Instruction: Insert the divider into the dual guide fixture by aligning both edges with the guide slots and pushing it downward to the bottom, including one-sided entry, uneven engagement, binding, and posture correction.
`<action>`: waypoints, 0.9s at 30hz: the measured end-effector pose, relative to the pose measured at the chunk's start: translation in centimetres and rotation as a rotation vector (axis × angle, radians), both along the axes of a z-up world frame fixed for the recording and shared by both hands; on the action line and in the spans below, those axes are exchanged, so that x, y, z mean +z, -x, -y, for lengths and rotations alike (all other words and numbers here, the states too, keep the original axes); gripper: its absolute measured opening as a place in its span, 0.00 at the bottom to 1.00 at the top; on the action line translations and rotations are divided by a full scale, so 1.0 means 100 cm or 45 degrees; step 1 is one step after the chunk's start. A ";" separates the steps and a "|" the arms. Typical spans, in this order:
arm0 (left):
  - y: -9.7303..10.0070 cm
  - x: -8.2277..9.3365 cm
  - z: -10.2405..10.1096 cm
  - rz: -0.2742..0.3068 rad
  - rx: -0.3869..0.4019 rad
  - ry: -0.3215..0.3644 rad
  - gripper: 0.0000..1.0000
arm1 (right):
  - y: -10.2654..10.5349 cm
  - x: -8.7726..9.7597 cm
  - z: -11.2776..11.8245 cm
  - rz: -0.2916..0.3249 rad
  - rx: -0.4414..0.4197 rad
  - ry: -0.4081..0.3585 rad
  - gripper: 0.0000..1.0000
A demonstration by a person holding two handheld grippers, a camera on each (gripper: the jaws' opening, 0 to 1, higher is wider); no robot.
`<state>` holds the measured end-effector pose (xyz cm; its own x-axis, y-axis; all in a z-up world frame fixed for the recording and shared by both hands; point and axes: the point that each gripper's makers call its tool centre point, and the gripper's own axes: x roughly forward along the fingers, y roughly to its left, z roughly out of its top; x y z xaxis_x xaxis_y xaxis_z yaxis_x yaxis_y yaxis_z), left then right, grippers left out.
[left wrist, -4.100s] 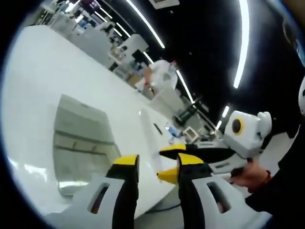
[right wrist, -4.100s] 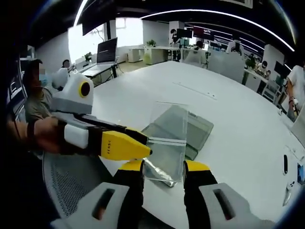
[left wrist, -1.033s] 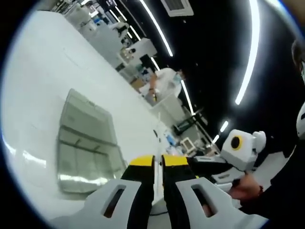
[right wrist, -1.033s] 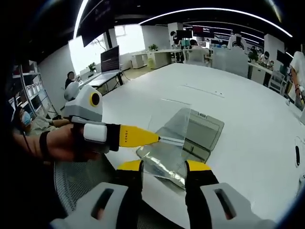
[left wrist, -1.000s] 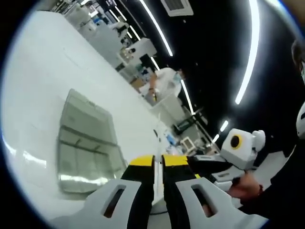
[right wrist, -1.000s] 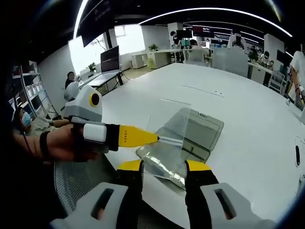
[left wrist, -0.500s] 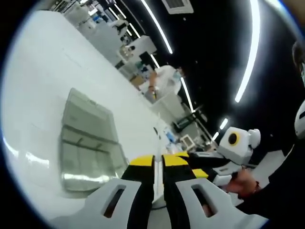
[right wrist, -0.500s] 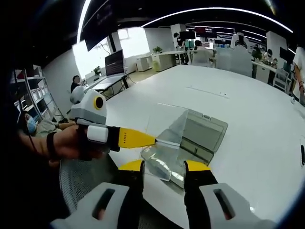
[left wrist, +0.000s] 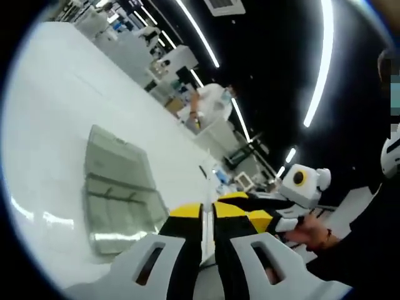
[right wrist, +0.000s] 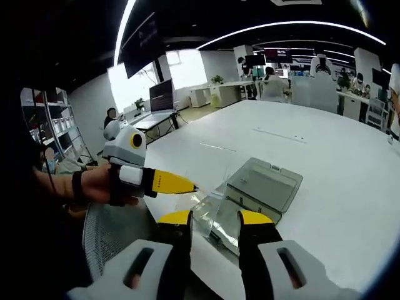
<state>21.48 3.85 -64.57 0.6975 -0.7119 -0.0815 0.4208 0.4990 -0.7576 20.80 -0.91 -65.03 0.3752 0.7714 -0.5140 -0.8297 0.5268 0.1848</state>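
The divider, a clear thin sheet, hangs in the air over the near edge of the white table, just in front of the clear guide fixture. In the right gripper view the left gripper comes in from the left w/ its yellow tips pinched on the sheet's left edge, a hand behind it. The right gripper has its two yellow-tipped jaws a moderate way apart, one either side of the sheet's lower part (contact w/ the sheet can't be made out, so grip is unclear).

In the left gripper view the left gripper shows its jaws nearly together, only a thin pale strip between them, which looks like the divider seen edge-on. The right gripper sits just beyond it, on the right. The fixture lies flat on the table, a shallow transparent tray w/ cross ribs inside, well apart from both grippers' tips.

Further out: desks, monitors and seated people in an open office, long ceiling light strips, a mesh chair below the table edge.
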 end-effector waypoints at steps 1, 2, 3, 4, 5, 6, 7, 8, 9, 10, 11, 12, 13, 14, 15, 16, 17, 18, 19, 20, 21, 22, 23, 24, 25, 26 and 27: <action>0.001 0.001 0.000 0.005 -0.007 -0.008 0.02 | 0.001 0.000 0.000 -0.010 -0.001 -0.014 0.25; 0.001 0.001 0.001 0.006 -0.009 -0.010 0.02 | 0.002 0.000 -0.001 -0.031 0.002 -0.029 0.25; 0.002 0.001 0.001 0.013 -0.012 -0.018 0.02 | 0.003 0.000 -0.001 -0.032 0.009 -0.037 0.25; 0.002 0.000 0.000 0.015 -0.013 -0.022 0.02 | 0.004 0.000 -0.002 -0.033 0.024 -0.057 0.24; 0.002 -0.001 -0.001 0.010 -0.013 -0.020 0.02 | 0.006 0.001 -0.004 -0.041 0.037 -0.070 0.24; 0.002 -0.001 -0.001 0.009 -0.011 -0.018 0.02 | 0.007 0.001 -0.006 -0.049 0.044 -0.093 0.24; 0.003 0.000 -0.001 0.013 -0.020 -0.015 0.02 | 0.007 0.001 -0.006 -0.054 0.043 -0.098 0.24; 0.003 0.000 0.000 0.017 -0.029 -0.015 0.02 | 0.007 0.002 -0.007 -0.059 0.048 -0.101 0.24; 0.004 0.000 -0.001 0.020 -0.031 -0.014 0.02 | 0.007 0.002 -0.007 -0.055 0.051 -0.105 0.24; 0.004 0.001 -0.001 0.022 -0.032 -0.013 0.02 | 0.007 0.003 -0.008 -0.055 0.052 -0.108 0.24; 0.004 0.001 -0.001 0.026 -0.037 -0.014 0.02 | 0.007 0.002 -0.008 -0.054 0.054 -0.107 0.24; 0.005 0.002 -0.001 0.030 -0.042 -0.016 0.03 | 0.006 0.003 -0.008 -0.037 0.063 -0.107 0.24; 0.005 0.002 -0.002 0.032 -0.042 -0.012 0.03 | 0.004 0.007 -0.010 0.027 0.088 -0.128 0.23; 0.006 0.004 -0.002 0.032 -0.046 0.003 0.03 | 0.005 0.007 -0.010 0.030 0.095 -0.132 0.21; 0.006 0.005 -0.002 0.033 -0.049 0.008 0.03 | 0.007 0.006 -0.009 0.007 0.101 -0.123 0.20; 0.007 0.006 -0.002 0.038 -0.053 0.011 0.03 | 0.007 0.006 -0.009 0.004 0.103 -0.120 0.21; 0.007 0.008 -0.002 0.045 -0.056 0.016 0.03 | 0.006 0.006 -0.009 0.004 0.109 -0.118 0.23; 0.009 0.009 -0.001 0.045 -0.066 0.026 0.03 | 0.006 0.007 -0.009 0.004 0.110 -0.119 0.26; 0.010 0.009 0.000 0.044 -0.074 0.026 0.02 | 0.005 0.007 -0.009 0.005 0.112 -0.125 0.28; 0.010 0.009 0.000 0.046 -0.077 0.023 0.03 | 0.005 0.008 -0.010 0.008 0.114 -0.127 0.29; 0.011 0.010 0.000 0.050 -0.081 0.021 0.03 | 0.004 0.010 -0.009 0.017 0.118 -0.133 0.28; 0.012 0.010 0.000 0.052 -0.088 0.020 0.03 | 0.004 0.011 -0.009 0.015 0.119 -0.140 0.27; 0.013 0.011 0.000 0.053 -0.092 0.020 0.03 | 0.004 0.011 -0.009 0.003 0.117 -0.148 0.27; 0.012 0.011 -0.001 0.056 -0.081 0.014 0.03 | 0.003 0.011 -0.008 -0.004 0.109 -0.147 0.28; 0.011 0.011 -0.003 0.058 -0.069 0.014 0.03 | 0.002 0.011 -0.007 -0.007 0.105 -0.151 0.28; 0.012 0.011 -0.003 0.059 -0.076 0.018 0.03 | 0.003 0.012 -0.007 -0.008 0.108 -0.160 0.27; 0.012 0.012 -0.004 0.059 -0.077 0.020 0.03 | 0.003 0.013 -0.006 -0.010 0.110 -0.170 0.26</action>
<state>20.28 4.22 -63.41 0.6557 -0.7540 -0.0386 0.4849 0.4598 -0.7439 20.47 -0.27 -63.76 0.3007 0.8624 -0.4073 -0.8693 0.4235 0.2550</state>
